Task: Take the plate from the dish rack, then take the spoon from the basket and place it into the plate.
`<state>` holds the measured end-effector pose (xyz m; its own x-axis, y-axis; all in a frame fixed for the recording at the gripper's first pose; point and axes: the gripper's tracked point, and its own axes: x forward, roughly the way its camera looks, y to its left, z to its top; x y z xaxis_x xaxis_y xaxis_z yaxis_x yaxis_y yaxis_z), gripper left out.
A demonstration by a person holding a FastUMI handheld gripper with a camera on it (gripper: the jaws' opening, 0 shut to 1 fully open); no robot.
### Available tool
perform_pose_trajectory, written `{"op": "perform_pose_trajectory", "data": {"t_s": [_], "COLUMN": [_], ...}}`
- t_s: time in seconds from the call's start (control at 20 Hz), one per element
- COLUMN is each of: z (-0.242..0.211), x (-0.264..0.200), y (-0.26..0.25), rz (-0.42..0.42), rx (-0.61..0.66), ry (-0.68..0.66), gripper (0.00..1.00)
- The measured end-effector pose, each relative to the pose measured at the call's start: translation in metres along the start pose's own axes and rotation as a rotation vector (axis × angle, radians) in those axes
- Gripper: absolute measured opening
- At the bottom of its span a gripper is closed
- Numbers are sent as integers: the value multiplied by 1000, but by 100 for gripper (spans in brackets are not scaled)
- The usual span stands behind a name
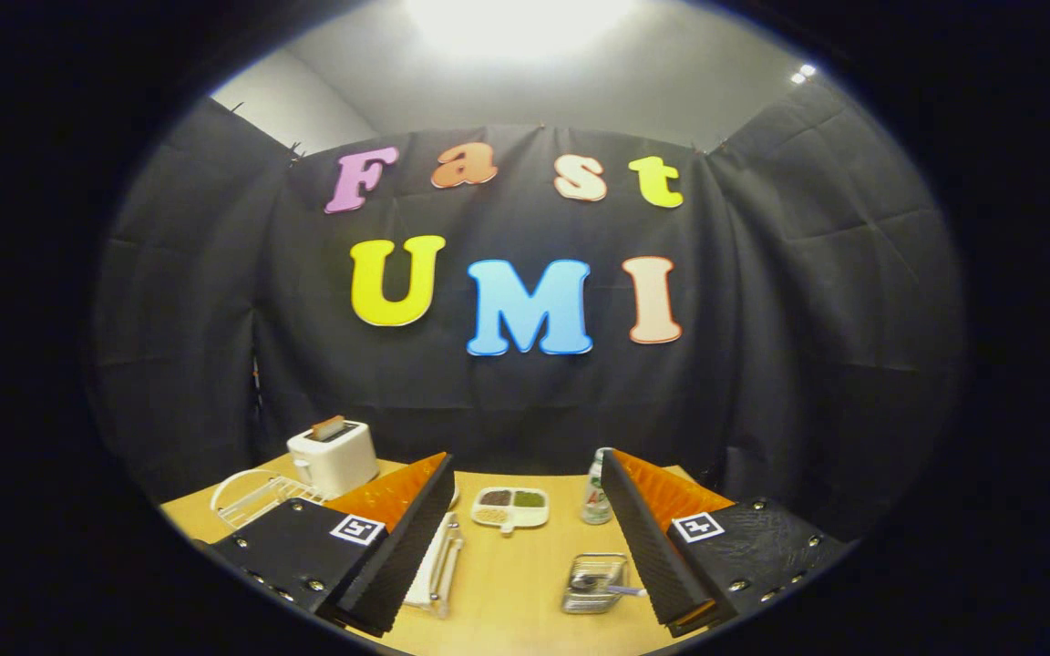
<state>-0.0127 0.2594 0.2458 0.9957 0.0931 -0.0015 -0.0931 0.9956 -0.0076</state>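
We see a wooden table [525,583] from a camera riding on the gripper [525,469], with black cloth walls behind it. The gripper's two fingers [406,528] rise from the near side of the table, spread wide apart, with nothing held between them and nothing touching either one.

We take the small divided dish [510,507] as our landmark. It is white, has three compartments holding dark, green and pale contents, and sits on the table beyond the fingers, in the gap between them.

To the left of the dish, partly hidden behind the left finger, is the white wire dish rack [252,499]. A curved white rim shows at its far left end; we cannot tell whether that is the plate or part of the rack. Behind the rack, left of the dish and nearer the wall, stands a white toaster [335,456] with a slice of something brown in its slot.

Nearer to us than the dish and slightly left, a white flat object in a metal frame [434,569] lies just beside the left finger's inner face.

Nearer to us than the dish and to its right sits a small metal wire basket [594,583]. The spoon [612,589] lies in it, its handle pointing toward the right finger.

Right of the dish, a small bottle [595,497] with a green cap stands upright, partly behind the right finger.
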Motion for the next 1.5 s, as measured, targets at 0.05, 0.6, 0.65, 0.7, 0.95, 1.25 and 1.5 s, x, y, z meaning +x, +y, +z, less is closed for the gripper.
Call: {"op": "perform_pose_trajectory", "data": {"t_s": [0.05, 0.6, 0.65, 0.7, 0.95, 1.25, 1.5], "z": [-7, -93, -104, -112, -152, -195, -201], "x": [1, 74, 82, 88, 118, 138, 148], "y": [21, 138, 138, 140, 153, 170, 168], "rz": [26, 59, 37, 27, 13, 46, 40], "rx": [2, 36, 41, 51, 140, 189, 196], "ry": [20, 260, 294, 318, 433, 553, 568], "gripper": [99, 97, 97, 97, 84, 84, 45]}}
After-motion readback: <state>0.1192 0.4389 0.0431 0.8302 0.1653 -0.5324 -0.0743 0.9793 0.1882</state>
